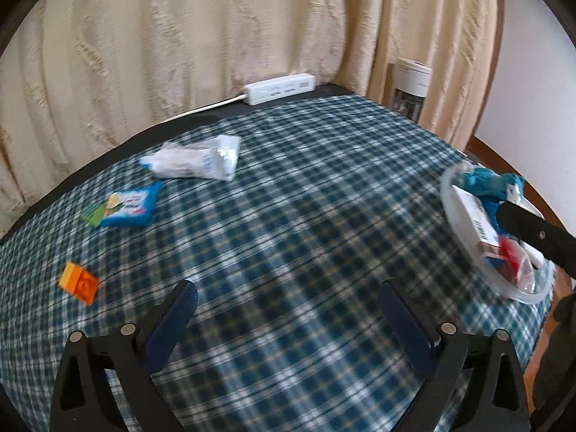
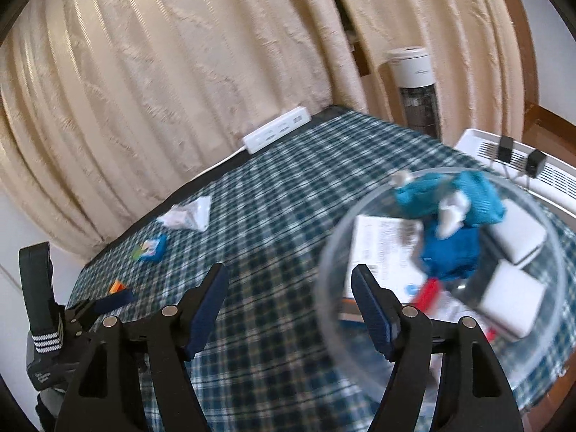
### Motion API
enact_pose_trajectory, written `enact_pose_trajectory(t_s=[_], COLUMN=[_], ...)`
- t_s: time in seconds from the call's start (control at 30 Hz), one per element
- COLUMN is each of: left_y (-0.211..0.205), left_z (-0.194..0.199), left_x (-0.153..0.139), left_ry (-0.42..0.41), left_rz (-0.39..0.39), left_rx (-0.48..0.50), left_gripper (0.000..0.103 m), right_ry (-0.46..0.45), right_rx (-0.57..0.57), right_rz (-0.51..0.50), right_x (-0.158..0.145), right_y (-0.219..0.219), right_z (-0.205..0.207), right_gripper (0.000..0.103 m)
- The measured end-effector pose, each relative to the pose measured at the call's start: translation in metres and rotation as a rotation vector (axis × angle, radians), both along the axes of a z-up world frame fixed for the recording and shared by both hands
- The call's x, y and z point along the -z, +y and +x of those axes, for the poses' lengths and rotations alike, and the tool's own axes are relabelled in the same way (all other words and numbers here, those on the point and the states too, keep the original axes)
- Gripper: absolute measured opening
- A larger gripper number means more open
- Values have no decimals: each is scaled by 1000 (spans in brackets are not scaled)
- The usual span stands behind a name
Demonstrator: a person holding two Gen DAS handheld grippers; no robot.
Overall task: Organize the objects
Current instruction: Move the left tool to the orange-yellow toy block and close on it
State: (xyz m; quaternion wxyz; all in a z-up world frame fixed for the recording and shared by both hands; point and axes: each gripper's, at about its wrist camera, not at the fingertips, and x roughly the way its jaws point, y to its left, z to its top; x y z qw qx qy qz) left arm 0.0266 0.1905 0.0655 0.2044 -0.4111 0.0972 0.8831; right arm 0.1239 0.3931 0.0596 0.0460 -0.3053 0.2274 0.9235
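both hand-held grippers, left (image 1: 288, 318) and right (image 2: 289, 304), gape empty over the checked counter (image 1: 288, 216); next pick, likely the orange block (image 1: 79, 282), goes to the clear bowl (image 2: 327, 252).

Both the left gripper (image 1: 288, 289) and the right gripper (image 2: 289, 275) have black frames, silver round screws and dark blue ribbed pads (image 1: 172, 327).

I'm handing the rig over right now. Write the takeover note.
Left gripper: open, empty, over the checked cloth.
Right gripper: open, empty, at the clear bowl rim.
Done: blue cloth, white boxes and a red piece are in the bowl.
Left: orange brick, blue packet and crumpled white wrapper lie loose on the cloth.
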Motion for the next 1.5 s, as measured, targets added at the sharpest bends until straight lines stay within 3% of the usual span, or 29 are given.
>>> enact_pose_trajectory(t_s=[0.37, 1.07, 1.5], left_y=[-52, -181, -196], left_z=[-17, -70, -94], left_x=[7, 16, 37], left_ry=[-7, -10, -43], left_rz=[-6, -38, -59], left_rx=[-113, -447, -459], left_gripper=[103, 103, 102], right_ry=[-44, -88, -106], right_rx=[-87, -218, -247], right_rz=[-9, -5, -3], right_x=[13, 22, 27], right_y=[-38, -90, -103], right_z=[-25, -64, -75], right_gripper=[72, 72, 72])
